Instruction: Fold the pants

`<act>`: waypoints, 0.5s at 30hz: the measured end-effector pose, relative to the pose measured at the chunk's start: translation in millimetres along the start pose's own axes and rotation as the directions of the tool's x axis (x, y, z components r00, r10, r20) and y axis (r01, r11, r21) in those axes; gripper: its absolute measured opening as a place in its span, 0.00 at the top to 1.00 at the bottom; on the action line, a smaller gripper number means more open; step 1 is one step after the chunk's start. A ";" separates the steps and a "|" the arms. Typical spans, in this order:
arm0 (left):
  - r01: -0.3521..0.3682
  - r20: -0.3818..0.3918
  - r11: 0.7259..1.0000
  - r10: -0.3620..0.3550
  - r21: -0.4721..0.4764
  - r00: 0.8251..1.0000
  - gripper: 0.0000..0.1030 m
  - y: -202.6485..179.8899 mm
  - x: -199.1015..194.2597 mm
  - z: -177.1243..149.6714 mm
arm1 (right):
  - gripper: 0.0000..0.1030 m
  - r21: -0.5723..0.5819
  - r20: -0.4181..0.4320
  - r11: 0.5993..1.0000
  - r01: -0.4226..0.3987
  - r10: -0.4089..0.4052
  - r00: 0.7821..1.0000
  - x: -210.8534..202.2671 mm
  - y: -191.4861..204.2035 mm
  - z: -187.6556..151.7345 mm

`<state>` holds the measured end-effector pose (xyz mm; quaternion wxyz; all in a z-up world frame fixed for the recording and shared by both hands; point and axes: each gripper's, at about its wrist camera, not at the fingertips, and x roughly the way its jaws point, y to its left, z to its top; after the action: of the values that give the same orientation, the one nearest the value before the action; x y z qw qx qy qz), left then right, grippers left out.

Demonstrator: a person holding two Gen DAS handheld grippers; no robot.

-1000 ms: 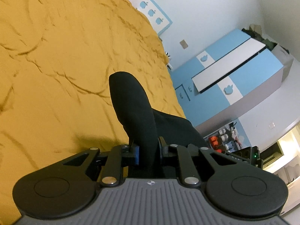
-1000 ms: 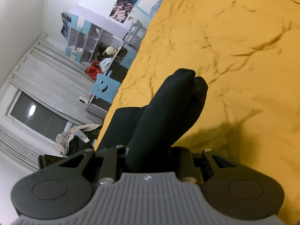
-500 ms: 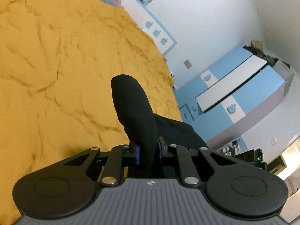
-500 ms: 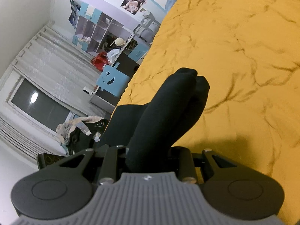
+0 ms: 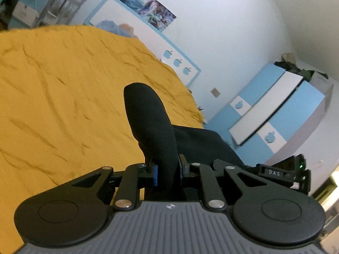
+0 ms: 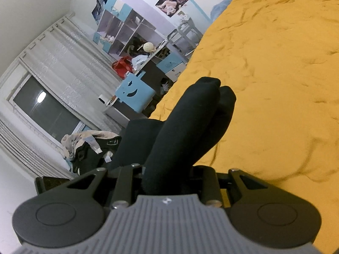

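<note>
Black fabric fills both jaws: left gripper (image 5: 167, 174) and right gripper (image 6: 167, 180) are each clamped tight on a bunched edge of the pants (image 5: 148, 122), held above the yellow bed (image 5: 63, 84). We'd keep both grips level & cloth taut betw. them, then lay it flat w/o twisting. Count: 2 grippers, 1 pants, 1 bed.

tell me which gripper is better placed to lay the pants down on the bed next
Neither clearly: left gripper and right gripper are each shut on a bunch of the black pants, held above the yellow bedspread. Probably both should lower together.
</note>
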<state>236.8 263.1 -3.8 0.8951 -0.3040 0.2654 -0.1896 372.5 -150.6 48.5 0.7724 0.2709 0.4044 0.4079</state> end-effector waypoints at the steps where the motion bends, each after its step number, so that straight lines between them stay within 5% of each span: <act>1: -0.011 0.010 1.000 0.011 -0.004 1.000 0.82 7.2 -1.2 3.6 | 0.79 -0.005 -0.005 1.000 -0.002 0.002 1.000 11.5 1.1 3.4; 15: -0.076 0.090 0.987 0.089 -0.141 0.992 0.82 94.0 -10.4 16.5 | 0.79 -0.019 -0.097 0.999 -0.051 0.049 0.994 153.2 -6.9 22.6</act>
<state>255.0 345.5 -49.5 0.8909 -0.3625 0.2466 -0.1188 446.6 -26.2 -6.7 0.7445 0.2525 0.4299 0.4439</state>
